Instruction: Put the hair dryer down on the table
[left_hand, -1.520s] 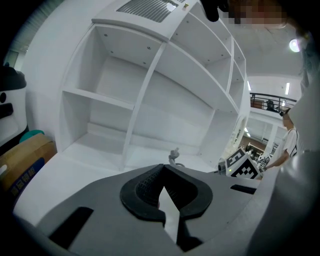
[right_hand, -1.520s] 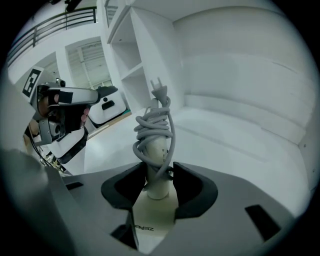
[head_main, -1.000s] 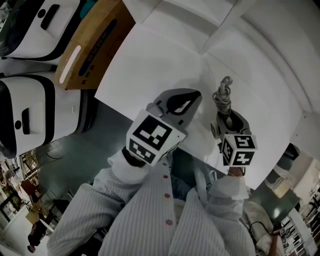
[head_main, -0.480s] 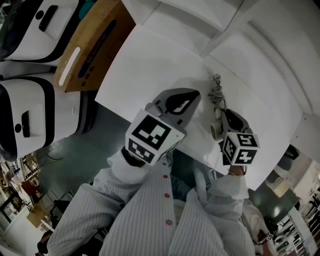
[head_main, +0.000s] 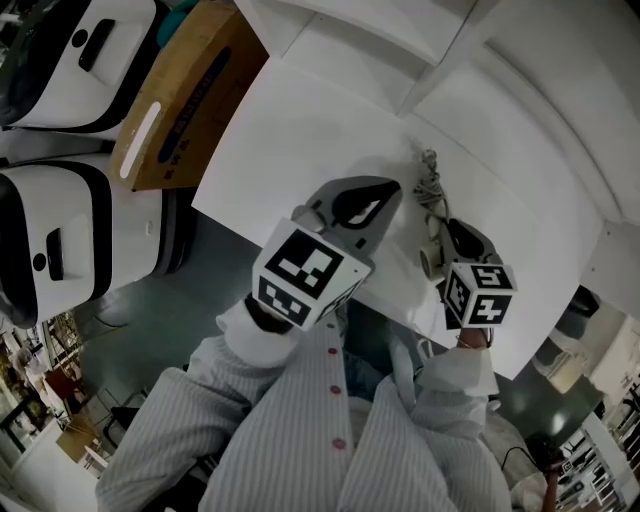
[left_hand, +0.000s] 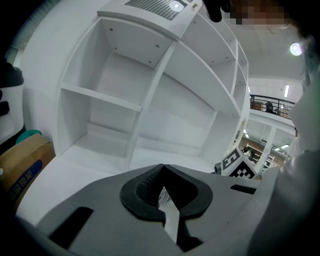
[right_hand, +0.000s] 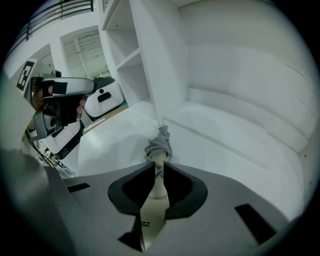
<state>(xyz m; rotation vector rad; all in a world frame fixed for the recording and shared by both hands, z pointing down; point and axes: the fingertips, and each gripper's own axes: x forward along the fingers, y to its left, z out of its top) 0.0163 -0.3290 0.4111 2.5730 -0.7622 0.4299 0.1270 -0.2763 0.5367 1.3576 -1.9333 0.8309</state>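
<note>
Dryer (right_hand: 159, 187) sits in the right tool (right_hand: 156, 167), whose jaws are clamped on its pale handle. The hold is taken lengthwise, so the handle runs out ahead between the pads. The grey cord (right_hand: 159, 145) is wound into a bundle at the far end, with the plug (right_hand: 161, 125) pointing away toward the shelves (left_hand: 115, 100). We judge that bundling keeps the cord from trailing while the dryer is carried. From the head view the dryer lies low over the near right part of the white counter (head_main: 300, 130), close to its front edge. We cannot tell whether it touches the surface. The set-down looks close but is not yet done, since the grip is on. The left tool (left_hand: 162, 172) hovers just beside it to the left, above the counter. Its jaws are together with nothing between them, so it is idle and out of the way. Count: one dryer, one cord bundle, one plug, two tools. Off the counter's left edge we count one brown box (head_main: 180, 90) and two white-and-black units (head_main: 60, 230), well apart from the work. The counter itself carries nothing else that we can see.
</note>
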